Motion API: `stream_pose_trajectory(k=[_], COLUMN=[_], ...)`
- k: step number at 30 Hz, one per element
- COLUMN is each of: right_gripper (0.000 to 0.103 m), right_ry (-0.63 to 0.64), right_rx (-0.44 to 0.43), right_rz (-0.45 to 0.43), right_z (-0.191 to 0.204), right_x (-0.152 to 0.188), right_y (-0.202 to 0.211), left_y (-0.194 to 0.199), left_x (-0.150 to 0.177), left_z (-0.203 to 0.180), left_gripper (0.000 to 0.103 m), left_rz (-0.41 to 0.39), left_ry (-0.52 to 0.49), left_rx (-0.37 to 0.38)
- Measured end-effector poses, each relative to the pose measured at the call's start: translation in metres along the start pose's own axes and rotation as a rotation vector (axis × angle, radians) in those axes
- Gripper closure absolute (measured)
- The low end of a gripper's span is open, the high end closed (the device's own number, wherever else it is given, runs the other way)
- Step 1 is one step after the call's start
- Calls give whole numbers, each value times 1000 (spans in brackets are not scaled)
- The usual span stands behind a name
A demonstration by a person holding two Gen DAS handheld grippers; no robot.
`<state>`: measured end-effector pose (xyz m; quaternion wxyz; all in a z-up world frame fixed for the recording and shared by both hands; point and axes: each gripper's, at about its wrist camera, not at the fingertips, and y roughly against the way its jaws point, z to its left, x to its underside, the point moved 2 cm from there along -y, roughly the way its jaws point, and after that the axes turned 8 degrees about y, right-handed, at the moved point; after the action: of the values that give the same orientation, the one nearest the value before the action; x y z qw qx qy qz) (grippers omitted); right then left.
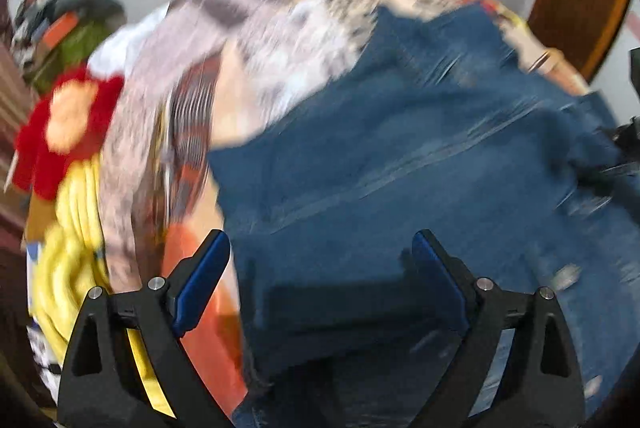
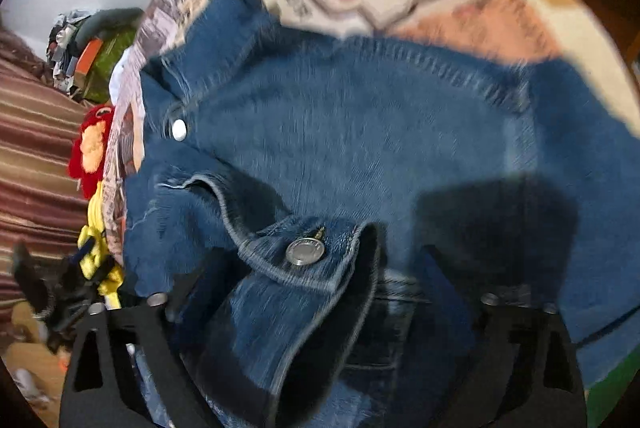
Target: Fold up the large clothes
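A: Okay, left wrist view first. Left gripper [image 1: 320,260] points steeply down over the denim jacket [image 1: 420,156], jaws spread wide. Blue pads [image 1: 202,280] are clear on both sides, nothing pinched; denim lies below and between them, not clamped.

B: Where's the jacket in that view?

A: Fills centre to 4 o'clock, lying on a printed bedspread [image 1: 280,28]. Heavy motion blur. At 9 o'clock there's a red and yellow plush toy [image 1: 68,124], with yellow cloth [image 1: 72,228] below it. Brown wooden furniture [image 1: 580,0] sits at 2 o'clock. The other gripper shows as a dark smear at the 3 o'clock edge.

B: Right wrist?

A: Much sharper on detail. It shows what the left view doesn't: a folded cuff with a metal button [image 2: 305,251] at 6 o'clock, a second snap [image 2: 179,129] at 9 o'clock, and a stitched seam running across the top. There's a striped brown blanket [image 2: 36,164] at 9 o'clock.

B: Right gripper state?

A: Right gripper [image 2: 320,268] also pitched steeply down, jaws apart. The cuff bunches up between the fingers and hides the pads. I see no pinch on the cloth, so released. Left gripper is a blurred dark shape at 8 o'clock in this view.
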<state>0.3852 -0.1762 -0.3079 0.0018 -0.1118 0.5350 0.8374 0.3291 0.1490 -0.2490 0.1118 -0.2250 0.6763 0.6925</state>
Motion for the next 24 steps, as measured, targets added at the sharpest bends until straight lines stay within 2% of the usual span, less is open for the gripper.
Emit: stream_pose_trajectory(k=[2, 3, 5, 6, 9, 12, 15, 17, 21, 24], right_gripper=[26, 38, 50, 60, 68, 70, 71, 71, 71, 71], right_ry=[11, 36, 93, 111, 159, 198, 247, 264, 317, 326], right_rx=[28, 47, 65, 76, 102, 120, 164, 183, 277, 311], right_rz=[13, 7, 0, -8, -43, -124, -237, -265, -328, -321], right_z=[3, 7, 18, 23, 39, 49, 57, 56, 59, 46], right_x=[4, 5, 7, 7, 4, -3, -10, -12, -12, -9], right_y=[-9, -11, -11, -9, 1, 25, 60, 77, 99, 100], left_y=[-16, -21, -25, -28, -32, -23, -4, 7, 26, 25], left_x=[15, 22, 29, 32, 34, 31, 24, 18, 3, -3], left_z=[13, 19, 31, 37, 49, 51, 50, 52, 51, 46], left_gripper=[10, 10, 9, 9, 9, 9, 9, 9, 9, 9], left_rz=[42, 46, 50, 59, 87, 79, 37, 11, -42, -43], left_ry=[35, 60, 133, 165, 228, 214, 179, 171, 159, 151], left_rx=[-5, 6, 57, 77, 99, 71, 41, 35, 37, 56])
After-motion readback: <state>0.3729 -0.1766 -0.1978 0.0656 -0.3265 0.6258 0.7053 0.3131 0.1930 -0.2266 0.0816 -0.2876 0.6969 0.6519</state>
